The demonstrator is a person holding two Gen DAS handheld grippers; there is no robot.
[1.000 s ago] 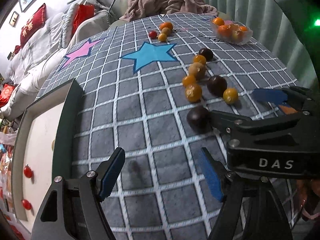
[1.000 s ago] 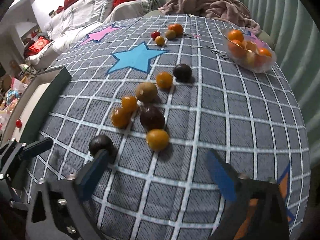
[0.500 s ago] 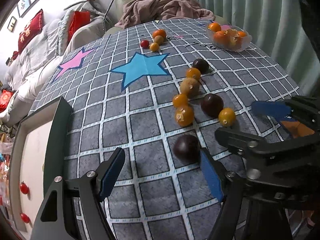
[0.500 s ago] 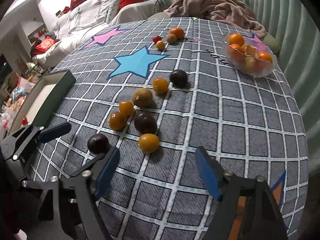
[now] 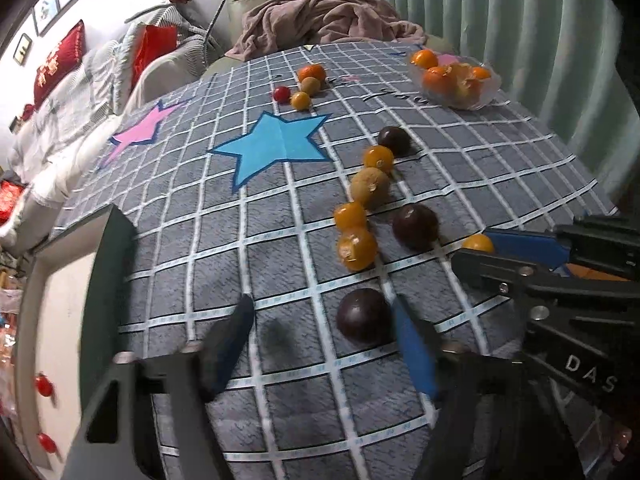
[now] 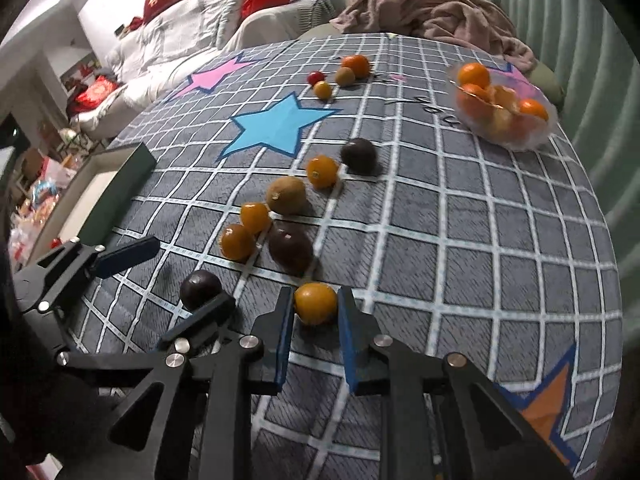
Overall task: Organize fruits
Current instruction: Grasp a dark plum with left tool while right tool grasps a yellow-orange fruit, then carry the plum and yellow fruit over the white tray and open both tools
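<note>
Right gripper (image 6: 316, 312) is clamping its 2 fingers on an orange fruit (image 6: 316, 303) resting on the bench (image 6: 460, 248), having just closed. Left gripper (image 5: 324, 332) is narrowing around a dark purple fruit (image 5: 363, 315); only the right finger is touching it.

Three dark purple fruits (image 6: 290, 251); two brown fruits (image 6: 286, 195); one red fruit (image 6: 315, 77); two stars (image 6: 280, 126).

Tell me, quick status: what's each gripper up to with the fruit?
Right gripper shut on small orange fruit. Left gripper closing, open around dark purple fruit, not yet pinched. Other fruit close beside both; nothing blocking.
</note>
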